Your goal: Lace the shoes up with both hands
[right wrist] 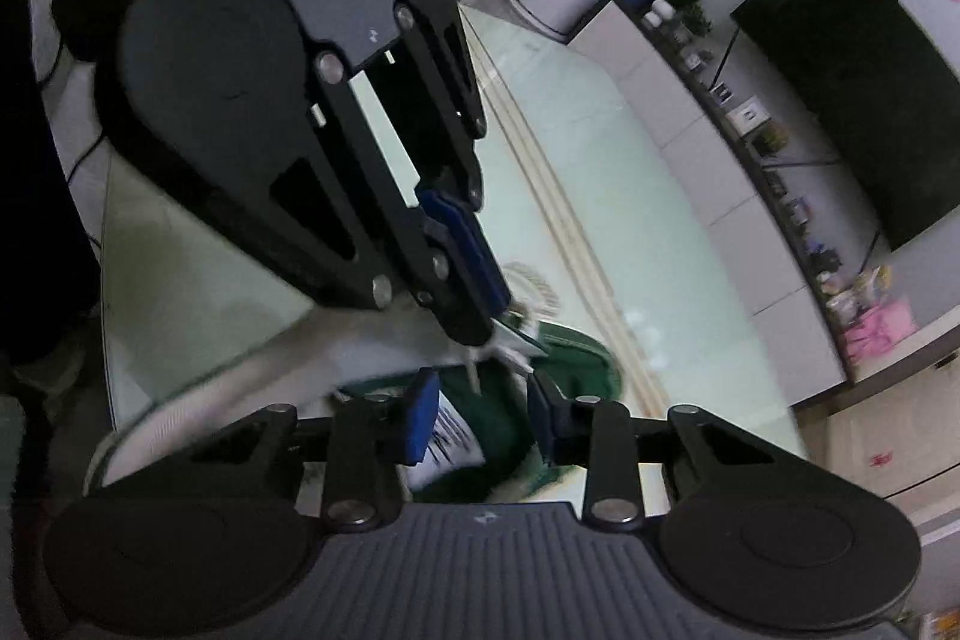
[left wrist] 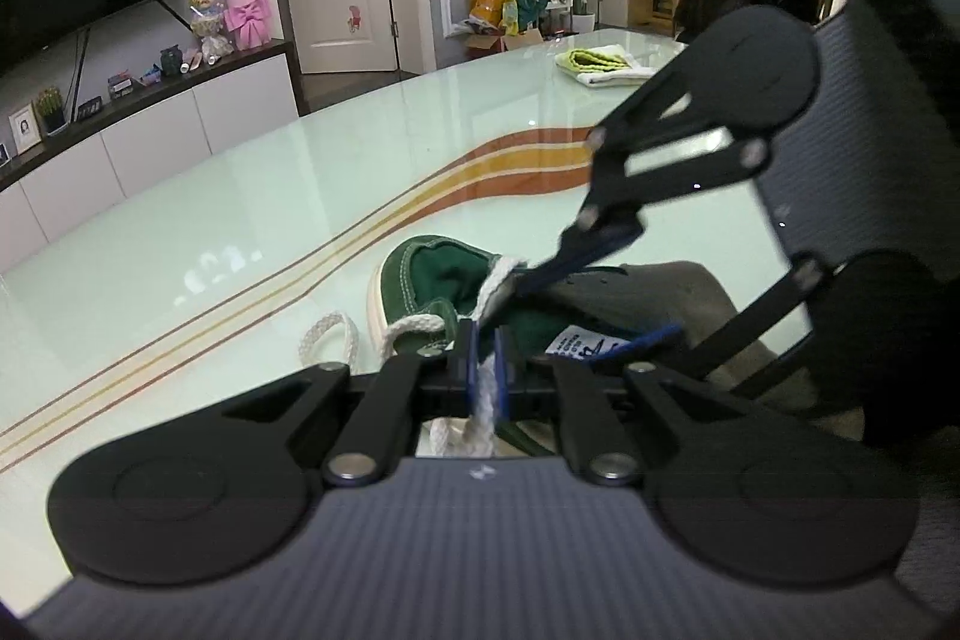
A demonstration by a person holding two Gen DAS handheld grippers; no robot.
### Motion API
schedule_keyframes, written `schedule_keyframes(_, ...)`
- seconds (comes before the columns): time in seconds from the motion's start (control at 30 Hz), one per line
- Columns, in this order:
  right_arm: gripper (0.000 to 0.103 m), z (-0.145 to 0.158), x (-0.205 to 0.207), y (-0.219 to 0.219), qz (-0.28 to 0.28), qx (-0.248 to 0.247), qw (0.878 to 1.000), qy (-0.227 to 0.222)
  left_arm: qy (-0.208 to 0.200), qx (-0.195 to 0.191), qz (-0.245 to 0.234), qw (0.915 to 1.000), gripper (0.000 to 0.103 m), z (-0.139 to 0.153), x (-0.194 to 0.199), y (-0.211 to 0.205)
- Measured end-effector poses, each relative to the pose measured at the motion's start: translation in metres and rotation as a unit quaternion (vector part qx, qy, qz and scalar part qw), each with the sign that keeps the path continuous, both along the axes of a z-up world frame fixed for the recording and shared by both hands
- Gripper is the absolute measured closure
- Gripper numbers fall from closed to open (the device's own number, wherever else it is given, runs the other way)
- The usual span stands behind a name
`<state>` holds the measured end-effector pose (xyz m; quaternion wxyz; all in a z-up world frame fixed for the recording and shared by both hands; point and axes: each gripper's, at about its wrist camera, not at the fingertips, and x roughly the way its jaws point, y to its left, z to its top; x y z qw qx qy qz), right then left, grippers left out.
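Green shoe (left wrist: 444,292) lies on the glass table (left wrist: 300,196), just beside the orange stripe, opening up. Left hand-held gripper (left wrist: 487,361) is pinched tight on the white lace (left wrist: 483,406) right over the shoe. Right hand-held gripper (right wrist: 483,415) sits apart over the shoe's tongue label (right wrist: 447,439), pads wide, nothing between them. A lace loop (left wrist: 327,340) rests on the table just left of the shoe's heel. Folded cloth (left wrist: 600,67) lies well beyond the shoe.

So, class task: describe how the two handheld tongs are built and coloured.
Both tongs, left and right, match: black linkage bars joined by silver rivets, round black discs either side, a grey ribbed body with a small white mark, and blue pads on the fingers.
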<state>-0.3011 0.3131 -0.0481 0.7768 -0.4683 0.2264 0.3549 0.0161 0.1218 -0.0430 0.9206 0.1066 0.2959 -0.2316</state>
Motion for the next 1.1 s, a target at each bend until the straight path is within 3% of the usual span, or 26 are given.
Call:
schedule_keyframes(0.07, 0.082, -0.006, 0.004, 0.004, -0.004, -0.008, 1.000, -0.003, 0.001, -0.001, 0.000, 1.0000, 0.096, 0.000, 0.000, 0.001)
schedule_keyframes(0.1, 0.096, -0.008, 0.006, 0.005, -0.006, -0.012, 1.000, -0.006, 0.001, -0.001, -0.001, 1.0000, 0.096, 0.000, 0.000, 0.001)
schedule_keyframes(0.13, 0.100, -0.011, 0.007, 0.006, -0.006, -0.018, 1.000, -0.008, 0.001, 0.000, -0.001, 1.0000, 0.096, 0.000, 0.000, 0.001)
schedule_keyframes(0.27, 0.100, -0.007, 0.005, -0.001, -0.006, -0.006, 0.999, -0.031, -0.002, 0.004, -0.007, 1.0000, 0.092, 0.004, -0.003, -0.001)
schedule_keyframes(0.33, 0.100, 0.001, 0.004, -0.007, -0.014, 0.012, 0.998, -0.055, -0.008, 0.009, -0.010, 0.9999, 0.077, 0.008, -0.005, -0.002)
schedule_keyframes(0.4, 0.100, 0.008, 0.003, -0.009, -0.024, 0.026, 0.997, -0.072, -0.028, 0.030, -0.015, 0.9991, 0.069, 0.014, -0.010, -0.009)
schedule_keyframes(0.5, 0.100, 0.014, 0.002, -0.012, -0.026, 0.022, 0.995, -0.092, -0.063, 0.080, -0.019, 0.9947, 0.069, 0.024, -0.015, -0.024)
schedule_keyframes(0.63, 0.100, 0.014, 0.002, -0.017, -0.024, -0.005, 0.991, -0.133, -0.097, 0.181, -0.032, 0.9783, 0.069, 0.035, -0.010, -0.051)
schedule_keyframes(0.67, 0.100, 0.014, 0.004, -0.018, -0.026, -0.006, 0.990, -0.137, -0.096, 0.190, -0.038, 0.9763, 0.069, 0.037, -0.005, -0.057)
schedule_keyframes(0.77, 0.100, 0.010, 0.005, -0.022, -0.020, -0.013, 0.990, -0.142, -0.088, 0.202, -0.049, 0.9743, 0.070, 0.039, 0.005, -0.069)
schedule_keyframes(0.93, 0.100, 0.003, 0.008, -0.020, 0.001, -0.025, 0.989, -0.146, -0.078, 0.190, -0.030, 0.9781, 0.089, 0.024, 0.014, -0.068)
schedule_keyframes(1.1, 0.101, 0.001, 0.000, -0.020, 0.014, -0.026, 0.989, -0.142, -0.077, 0.194, -0.020, 0.9777, 0.093, 0.010, 0.011, -0.063)
